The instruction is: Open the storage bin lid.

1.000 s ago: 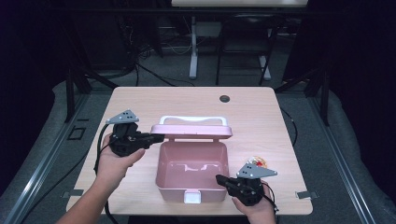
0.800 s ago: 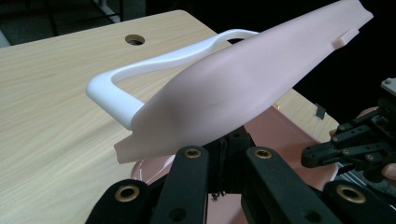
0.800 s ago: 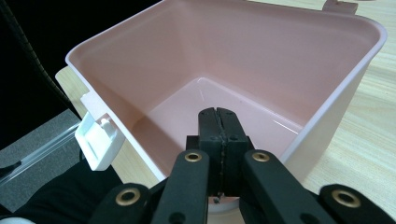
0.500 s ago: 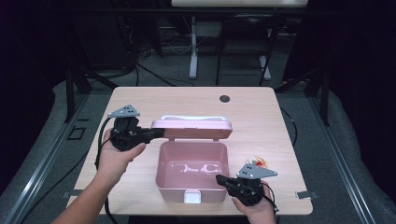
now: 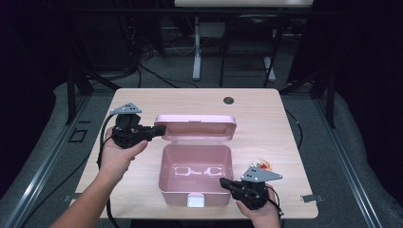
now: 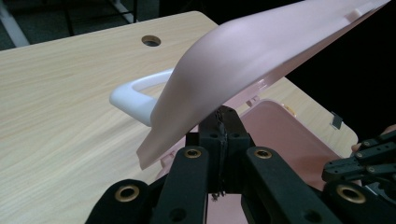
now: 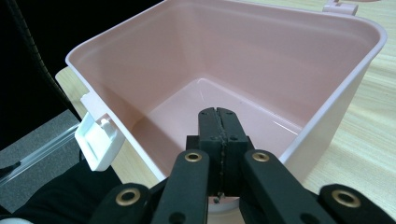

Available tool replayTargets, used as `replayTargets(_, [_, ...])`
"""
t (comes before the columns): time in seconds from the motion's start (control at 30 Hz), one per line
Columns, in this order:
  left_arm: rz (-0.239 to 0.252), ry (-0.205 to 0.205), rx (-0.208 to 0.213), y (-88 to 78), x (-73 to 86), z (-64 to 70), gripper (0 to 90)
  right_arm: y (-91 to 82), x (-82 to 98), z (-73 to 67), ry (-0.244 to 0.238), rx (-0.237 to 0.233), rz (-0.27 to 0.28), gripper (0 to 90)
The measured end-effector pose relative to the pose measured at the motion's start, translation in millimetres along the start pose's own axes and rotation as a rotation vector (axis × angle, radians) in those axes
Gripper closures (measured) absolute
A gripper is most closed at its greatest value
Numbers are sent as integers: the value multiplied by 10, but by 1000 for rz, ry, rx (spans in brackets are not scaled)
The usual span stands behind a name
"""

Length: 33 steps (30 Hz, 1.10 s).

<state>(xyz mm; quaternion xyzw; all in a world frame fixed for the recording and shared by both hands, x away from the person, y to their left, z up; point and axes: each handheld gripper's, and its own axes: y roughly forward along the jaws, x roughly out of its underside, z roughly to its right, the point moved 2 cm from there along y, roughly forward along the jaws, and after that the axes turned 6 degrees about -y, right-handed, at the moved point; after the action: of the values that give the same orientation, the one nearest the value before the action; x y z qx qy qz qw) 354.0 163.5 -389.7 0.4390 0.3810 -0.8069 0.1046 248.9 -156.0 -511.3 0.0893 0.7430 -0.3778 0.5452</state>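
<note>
Since the earlier frames the lid [image 5: 197,127] has swung further back: a second ago it stood nearly upright over the box [image 5: 196,175], now it leans back and flatter behind the opening. Left gripper [image 5: 159,130] has stayed at the lid's left edge; right gripper [image 5: 223,182] has not shifted.

High view: pink box sits near the front middle of the table [image 5: 266,118], open, inside bare. Left gripper tips touch the lid's left end. Right gripper rests at the box's front right corner, tips against the rim. A small orange and red thing [image 5: 262,165] lies just behind the right gripper, too small to identify.

Left gripper view: jaws pressed together with no gap, nothing between them; tips sit under the lid's [image 6: 261,60] edge, touching it from below. White handle [image 6: 135,95] shows beyond the lid, above the table top.

Right gripper view: jaws closed tight on each other, holding nothing, tips over the box's [image 7: 299,70] near wall and pointing into it. White latch [image 7: 98,140] hangs on the outer wall at left.
</note>
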Motion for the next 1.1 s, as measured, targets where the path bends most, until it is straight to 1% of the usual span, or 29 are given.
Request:
replayTargets(0.27, [6, -8, -19, 24, 0, -52, 896, 2, 1, -2, -2, 3, 3, 900])
replayTargets(0.4, [2, -8, -19, 22, 2, -70, 896, 1, 1, -1, -1, 1, 2, 900])
replayTargets(0.77, [11, -21, -31, 37, 4, -104, 896, 1, 2, -1, -4, 1, 3, 900])
replayTargets(1.0, [-3, -28, -37, 95, 72, -162, 896, 1, 4, -1, -7, 0, 4, 900])
replayTargets(1.03, [-4, -38, -39, 106, 89, -174, 896, 1, 4, -2, -8, 1, 4, 900])
replayTargets(1.1, [-11, -35, -43, 120, 112, -199, 895, 1, 4, -2, -10, 1, 4, 900])
